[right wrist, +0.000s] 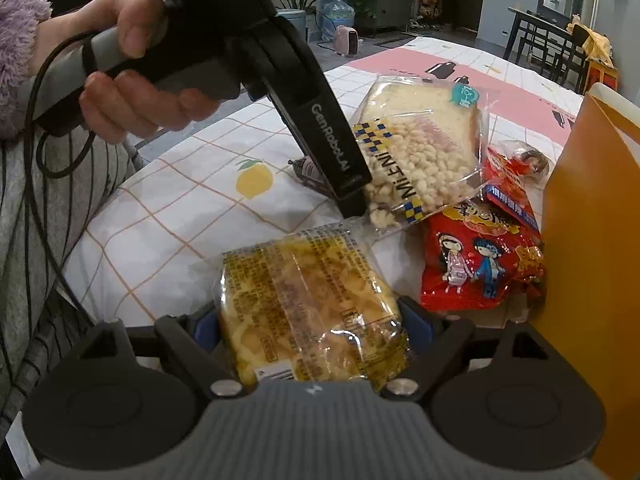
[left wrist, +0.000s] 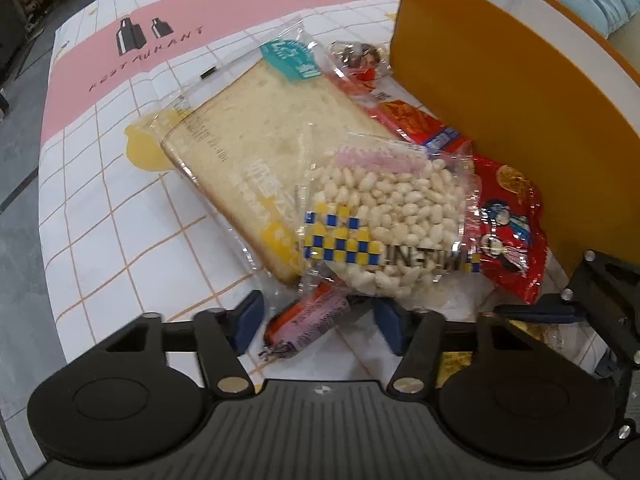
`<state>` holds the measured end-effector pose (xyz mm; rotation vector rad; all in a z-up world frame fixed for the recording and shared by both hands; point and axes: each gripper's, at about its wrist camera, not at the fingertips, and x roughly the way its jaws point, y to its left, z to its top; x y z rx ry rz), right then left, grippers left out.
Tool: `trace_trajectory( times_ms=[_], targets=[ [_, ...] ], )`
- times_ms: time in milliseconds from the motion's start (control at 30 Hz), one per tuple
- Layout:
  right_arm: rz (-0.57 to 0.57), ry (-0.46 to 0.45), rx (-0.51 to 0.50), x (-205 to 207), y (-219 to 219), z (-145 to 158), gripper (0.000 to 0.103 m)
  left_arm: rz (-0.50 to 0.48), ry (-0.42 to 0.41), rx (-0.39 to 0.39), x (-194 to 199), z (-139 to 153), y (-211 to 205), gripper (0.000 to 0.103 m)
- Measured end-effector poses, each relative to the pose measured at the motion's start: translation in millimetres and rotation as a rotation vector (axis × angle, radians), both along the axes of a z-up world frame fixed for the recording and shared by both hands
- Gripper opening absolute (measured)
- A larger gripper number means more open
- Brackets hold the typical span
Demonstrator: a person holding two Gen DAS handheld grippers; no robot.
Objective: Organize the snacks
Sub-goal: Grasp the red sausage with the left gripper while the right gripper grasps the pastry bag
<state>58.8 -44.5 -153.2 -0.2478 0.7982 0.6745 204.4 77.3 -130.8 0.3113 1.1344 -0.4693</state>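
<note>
Gripping nothing, the left gripper stands with its blue pads partly apart on either side of a small purple-and-orange wrapped bar that lies on the tablecloth; neither pad presses on the bar. In the right wrist view this gripper is held by a hand in a fuzzy purple sleeve, and it points steeply down at the snack pile.

The right gripper has its jaws wide, with a clear packet of yellow curled snacks between them. The packet fills the gap from pad to pad; whether the pads press on it cannot be told.

Directly ahead of the left gripper lies a clear bag of white puffed pieces with a blue-and-yellow checked band. This bag rests partly on a wrapped slice of bread and partly on a red packet printed with cartoon figures. A long red-and-orange packet lies between the bread and an orange box, and a small clear-wrapped item lies at its far end. The red packets lie close against the upright wall of the orange box. All items rest on the grid-pattern tablecloth with a pink band.
</note>
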Motion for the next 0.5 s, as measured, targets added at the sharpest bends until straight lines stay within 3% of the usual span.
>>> trace_trajectory(
  times_ms=[167, 300, 400, 500],
  targets=[
    [0.001, -0.001, -0.001, 1, 0, 0, 0.085, 0.043, 0.02, 0.028, -9, 9, 5, 0.042],
    [-0.012, 0.003, -0.005, 0, -2, 1, 0.085, 0.091, 0.094, 0.01, -20, 14, 22, 0.036],
    [-0.015, 0.006, -0.008, 0, -1, 2, 0.085, 0.099, 0.142, 0.0, -25, 14, 33, 0.035],
    [-0.028, 0.008, -0.01, 1, 1, 3, 0.085, 0.098, 0.13, 0.006, -28, 13, 35, 0.04]
  ],
)
